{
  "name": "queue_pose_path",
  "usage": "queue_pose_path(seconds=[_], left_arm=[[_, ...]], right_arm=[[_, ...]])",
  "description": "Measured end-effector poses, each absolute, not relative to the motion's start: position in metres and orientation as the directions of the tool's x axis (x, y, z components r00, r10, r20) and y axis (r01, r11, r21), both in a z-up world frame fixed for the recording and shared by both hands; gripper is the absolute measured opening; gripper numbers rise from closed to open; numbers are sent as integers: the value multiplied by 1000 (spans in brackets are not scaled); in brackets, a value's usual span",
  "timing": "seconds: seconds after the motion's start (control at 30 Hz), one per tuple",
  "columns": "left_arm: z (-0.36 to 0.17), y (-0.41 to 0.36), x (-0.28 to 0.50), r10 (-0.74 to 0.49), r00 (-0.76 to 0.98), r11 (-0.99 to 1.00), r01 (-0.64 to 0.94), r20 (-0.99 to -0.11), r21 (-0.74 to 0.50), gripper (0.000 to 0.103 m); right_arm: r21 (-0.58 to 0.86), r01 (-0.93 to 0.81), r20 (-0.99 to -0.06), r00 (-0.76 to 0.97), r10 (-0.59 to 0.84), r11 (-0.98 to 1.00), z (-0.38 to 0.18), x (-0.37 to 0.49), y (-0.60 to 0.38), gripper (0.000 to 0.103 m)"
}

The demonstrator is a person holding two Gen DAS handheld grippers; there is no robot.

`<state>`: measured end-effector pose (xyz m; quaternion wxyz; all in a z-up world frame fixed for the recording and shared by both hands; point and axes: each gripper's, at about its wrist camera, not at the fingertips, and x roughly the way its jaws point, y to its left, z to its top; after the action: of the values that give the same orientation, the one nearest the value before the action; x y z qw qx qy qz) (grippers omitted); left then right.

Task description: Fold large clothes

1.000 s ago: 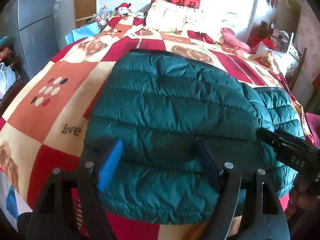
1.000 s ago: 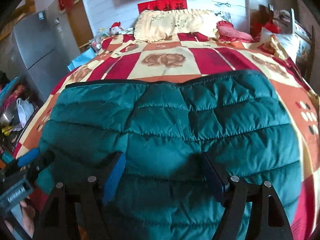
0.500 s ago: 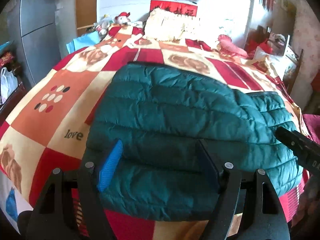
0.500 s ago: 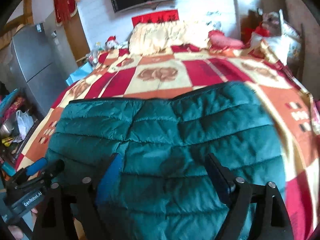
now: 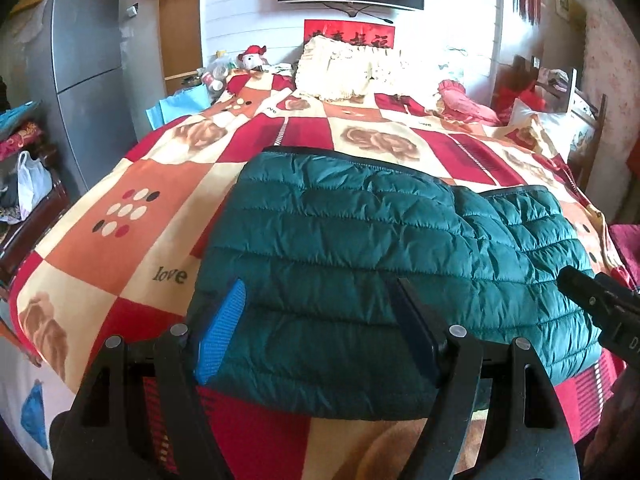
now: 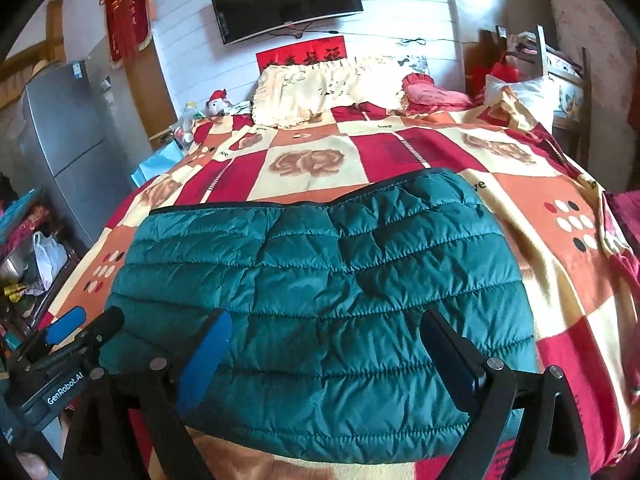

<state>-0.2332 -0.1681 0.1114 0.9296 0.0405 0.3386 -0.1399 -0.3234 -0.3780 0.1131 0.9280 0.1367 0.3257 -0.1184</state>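
One folded teal quilted puffer jacket (image 5: 384, 264) lay just ahead of two spread, empty claws, the left gripper (image 5: 320, 304) and right gripper (image 6: 324, 336), on the red patchwork blanket (image 5: 132, 184), long axis crosswise, dark-trimmed edge pointing away.
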Motion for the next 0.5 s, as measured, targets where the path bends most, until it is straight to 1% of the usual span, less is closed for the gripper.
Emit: queue_pose_path(seconds=[0.13, 0.5], left_arm=[[115, -169, -240, -214, 750, 959, 282, -626, 10, 76], [117, -170, -246, -216, 759, 958, 285, -615, 16, 76]], right_arm=[[177, 316, -632, 762, -138, 932, 116, -328, -378, 94], [153, 302, -636, 759, -141, 941, 118, -331, -368, 94]])
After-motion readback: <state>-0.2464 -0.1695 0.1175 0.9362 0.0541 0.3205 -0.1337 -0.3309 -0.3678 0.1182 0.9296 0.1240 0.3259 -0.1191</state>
